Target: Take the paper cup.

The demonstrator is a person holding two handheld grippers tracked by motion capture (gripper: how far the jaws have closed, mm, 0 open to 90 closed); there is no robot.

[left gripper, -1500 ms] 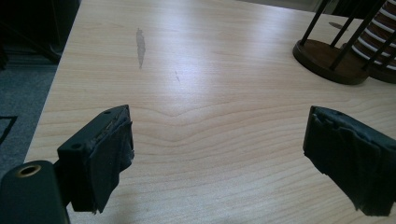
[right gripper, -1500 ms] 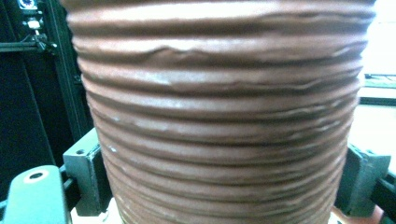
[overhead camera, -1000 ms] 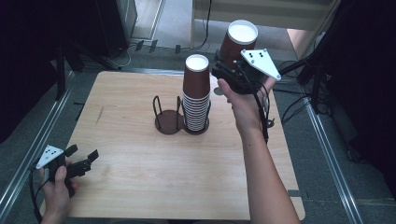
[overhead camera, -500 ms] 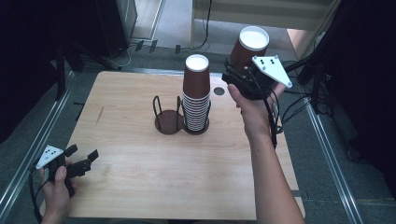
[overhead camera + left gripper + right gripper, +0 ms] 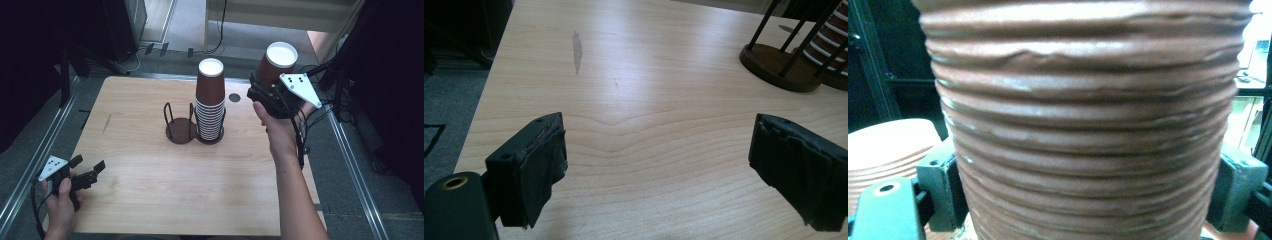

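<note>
Step in hand looks like carrying a cup off the stack: right gripper (image 5: 263, 86) has its jaws clamped on the ribbed brown paper cup (image 5: 276, 62), upside down, held in the air past the table's far right edge, right of the tall stack of brown paper cups (image 5: 210, 102) in the dark wire-post holder (image 5: 181, 131). Next move likely needs a level set-down on the light wooden table (image 5: 165, 195). Right forearm stretches forward, wrist raised. Left gripper (image 5: 85, 172) rests at the near left corner, jaws spread, nothing between them.
</note>
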